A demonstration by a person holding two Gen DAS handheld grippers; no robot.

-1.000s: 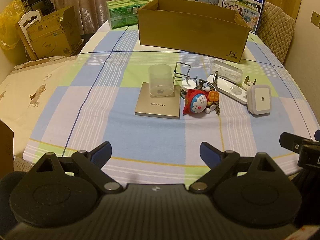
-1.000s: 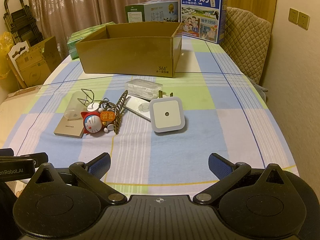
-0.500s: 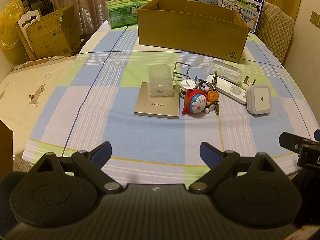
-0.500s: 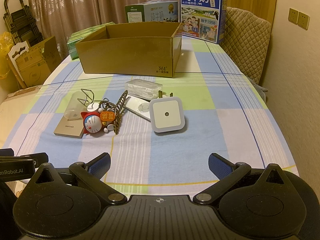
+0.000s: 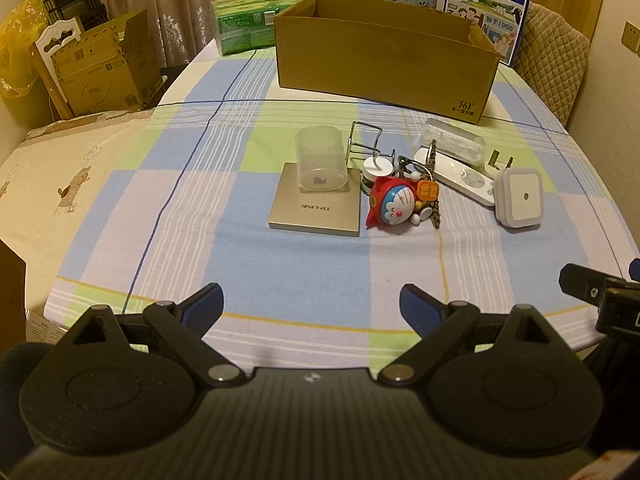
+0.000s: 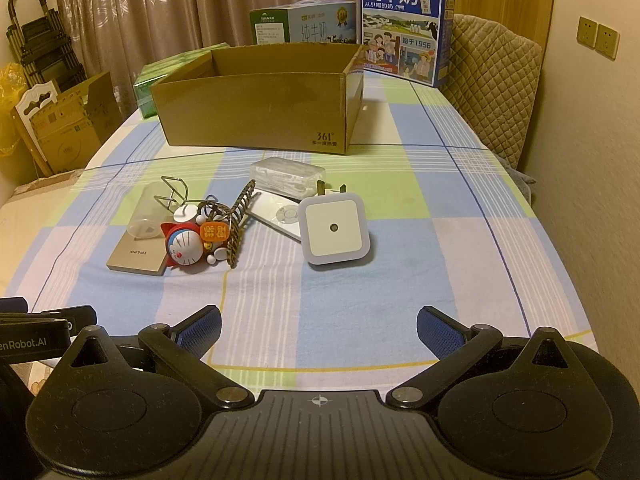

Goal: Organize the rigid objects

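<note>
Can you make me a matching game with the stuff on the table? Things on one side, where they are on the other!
1. clear plastic cup
2. square white night light
3. open brown cardboard box
4. red and blue cat toy

A. behind all the small things
B. lying on the flat gold box
C. beside the gold box
D. nearest the table's right side

Pairs: 1-B, 2-D, 3-A, 4-C
</note>
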